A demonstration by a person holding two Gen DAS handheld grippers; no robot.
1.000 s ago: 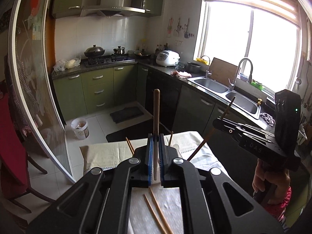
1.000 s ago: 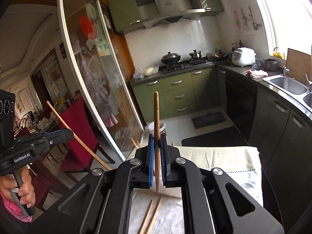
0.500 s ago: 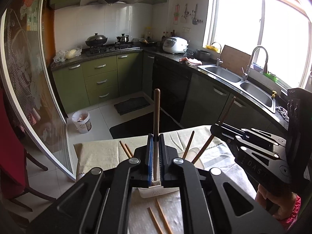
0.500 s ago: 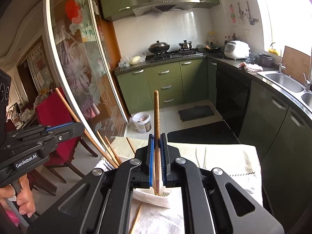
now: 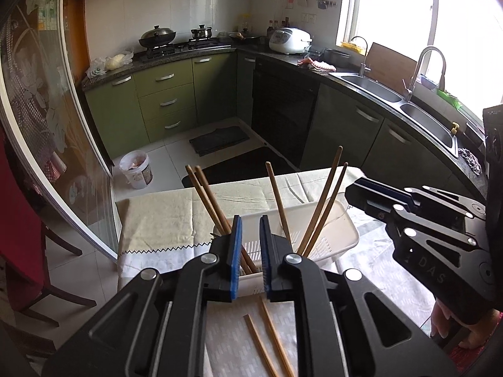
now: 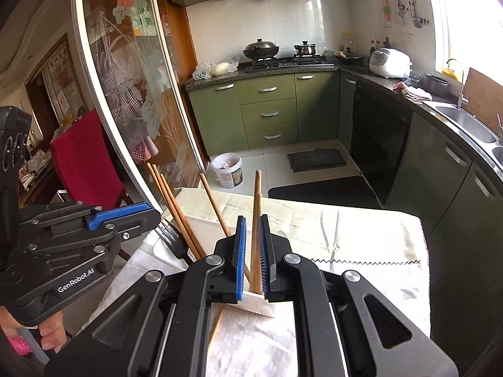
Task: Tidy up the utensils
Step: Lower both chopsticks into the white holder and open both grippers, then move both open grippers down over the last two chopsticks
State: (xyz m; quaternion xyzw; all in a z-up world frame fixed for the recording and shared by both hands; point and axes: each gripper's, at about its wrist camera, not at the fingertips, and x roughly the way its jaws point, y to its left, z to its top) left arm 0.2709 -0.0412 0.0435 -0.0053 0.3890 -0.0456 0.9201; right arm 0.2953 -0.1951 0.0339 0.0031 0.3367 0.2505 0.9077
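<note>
A white perforated basket (image 5: 341,231) stands on the table with several wooden chopsticks (image 5: 317,220) leaning in it. My left gripper (image 5: 250,229) hangs just over the basket's near end. Its jaws are opening and no pad presses on anything; two leaning chopsticks only cross behind the gap. My right gripper (image 6: 251,226) is over the basket (image 6: 201,224) too, and its jaws are opening. An upright chopstick (image 6: 257,201) stands loose between them, its lower end in the basket. A black fork (image 6: 171,235) sits in the basket. Each view shows the other gripper: the left gripper (image 6: 138,215) and the right gripper (image 5: 356,193).
Two loose chopsticks (image 5: 267,336) lie on the tablecloth (image 5: 163,220) near me. The table's far edge drops to the kitchen floor with a white bin (image 5: 135,169). A glass sliding door (image 6: 125,100) and a red chair (image 6: 85,163) stand to the left. A hand (image 6: 52,336) holds the left gripper.
Both grippers came down over the basket with their chopsticks. Both jaws have parted. The left one's chopstick has left the jaws; the right one's stands loose between them.
</note>
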